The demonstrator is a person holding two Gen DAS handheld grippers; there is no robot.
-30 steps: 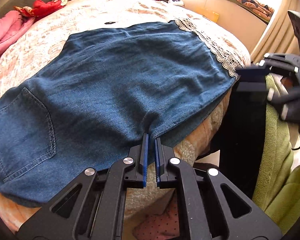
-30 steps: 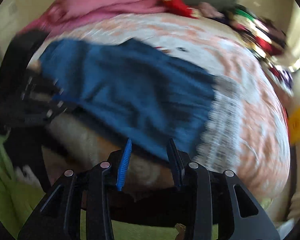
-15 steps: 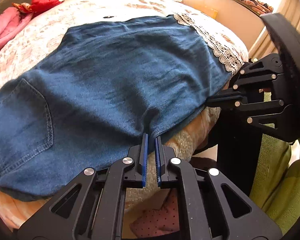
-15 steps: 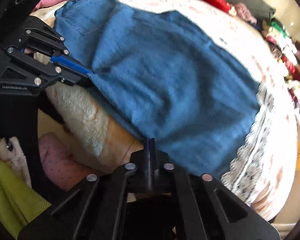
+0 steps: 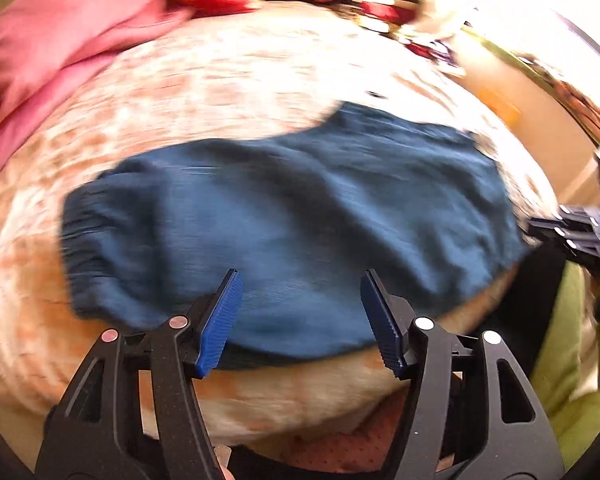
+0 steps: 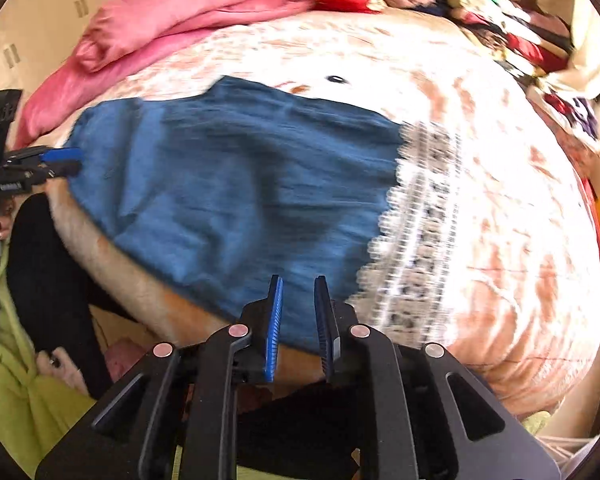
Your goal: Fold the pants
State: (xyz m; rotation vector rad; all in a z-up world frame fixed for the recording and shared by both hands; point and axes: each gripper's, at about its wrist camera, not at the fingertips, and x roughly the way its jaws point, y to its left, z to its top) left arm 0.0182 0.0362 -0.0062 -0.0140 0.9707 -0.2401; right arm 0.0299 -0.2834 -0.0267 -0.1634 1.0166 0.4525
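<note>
1. The pants [image 6: 236,184] are blue denim, folded into a broad slab, with a white lace hem [image 6: 416,216] at one end.
2. They lie on the bed [image 6: 500,168], near its front edge, long axis running sideways; the gathered end, blurred, seems leftward.
3. Left tongs [image 5: 300,312] have just been opening, gaping, gripping nothing.
4. Right tongs [image 6: 298,320] have just parted slightly, cloth behind them, apparently unpinched.

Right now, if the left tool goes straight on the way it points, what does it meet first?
Most likely the dark blue denim pants spread on the peach patterned bed cover. The left tool, whose jaws have just been opening, stands open with nothing gripped, and the cloth fills the gap ahead. The view is blurred, so depth is uncertain.
</note>
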